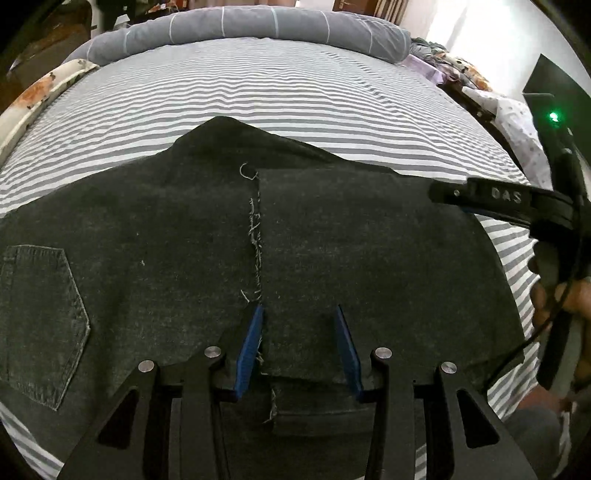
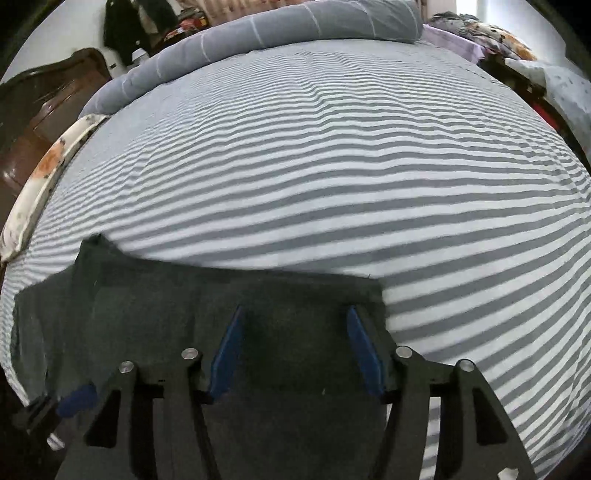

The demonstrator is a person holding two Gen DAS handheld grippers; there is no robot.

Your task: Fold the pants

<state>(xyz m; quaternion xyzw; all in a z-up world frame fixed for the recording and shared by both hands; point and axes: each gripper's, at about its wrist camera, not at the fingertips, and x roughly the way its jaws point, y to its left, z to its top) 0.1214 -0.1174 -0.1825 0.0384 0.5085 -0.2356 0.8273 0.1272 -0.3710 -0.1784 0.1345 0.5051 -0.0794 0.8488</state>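
Dark grey jeans (image 1: 155,236) lie flat on the striped bed sheet (image 1: 258,92), back pocket (image 1: 40,321) up at the left. A leg end with a frayed hem (image 1: 256,236) is folded over the middle. My left gripper (image 1: 298,310) hovers over the near edge of that folded panel. Its blue pads (image 1: 251,350) stand apart, and the cloth lies flat under them. My right gripper (image 2: 295,310) is open over the right end of the jeans (image 2: 184,295), close to their far edge. In the left wrist view its black finger (image 1: 491,199) reaches in from the right, held by a hand (image 1: 561,295).
A rolled grey duvet (image 1: 258,22) lies across the far end of the bed. A floral pillow (image 2: 40,177) borders the left edge, with dark wooden furniture (image 2: 44,99) behind it. Piled clothes (image 1: 458,70) sit at the far right. Bare striped sheet (image 2: 332,166) stretches beyond the jeans.
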